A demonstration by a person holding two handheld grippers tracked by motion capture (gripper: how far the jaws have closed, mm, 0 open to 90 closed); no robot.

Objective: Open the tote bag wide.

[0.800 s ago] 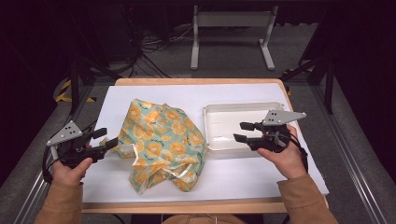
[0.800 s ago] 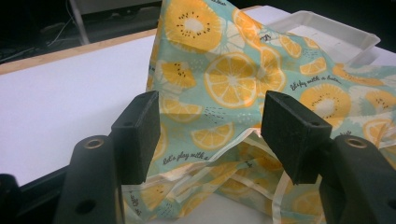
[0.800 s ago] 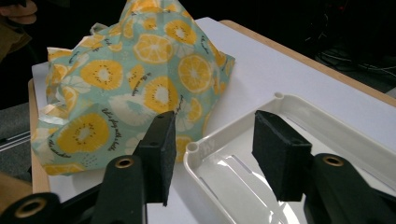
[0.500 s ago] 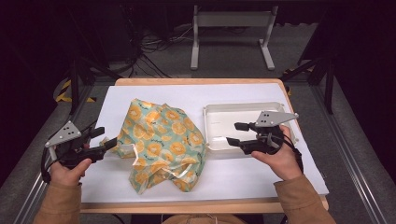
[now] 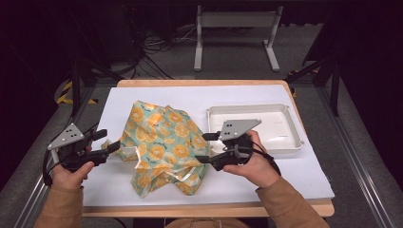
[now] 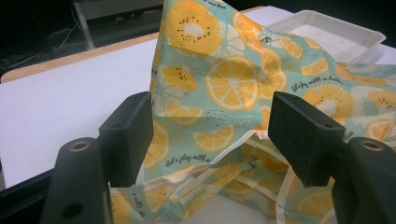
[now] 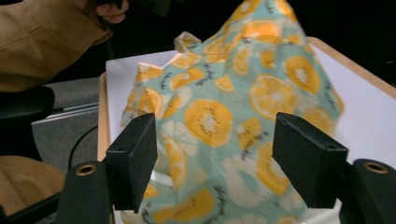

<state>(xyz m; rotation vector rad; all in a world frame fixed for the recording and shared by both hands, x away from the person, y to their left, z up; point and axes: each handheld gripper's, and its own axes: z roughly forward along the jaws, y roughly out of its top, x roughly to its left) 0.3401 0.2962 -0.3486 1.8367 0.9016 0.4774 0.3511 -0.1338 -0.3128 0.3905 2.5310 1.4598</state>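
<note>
Right gripper (image 5: pixel 205 147) has swung from the tray (image 5: pixel 291 119) to the cloth (image 5: pixel 164 142); both grippers' jaws gape, holding nothing.

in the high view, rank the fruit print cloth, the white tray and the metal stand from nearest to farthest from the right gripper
1. fruit print cloth: nearest, its edge lies right at the tips of the right gripper, toward the table's middle.
2. white tray: next, just behind the gripper on the table's right part.
3. metal stand: farthest, on the floor beyond the table's far edge.
</note>
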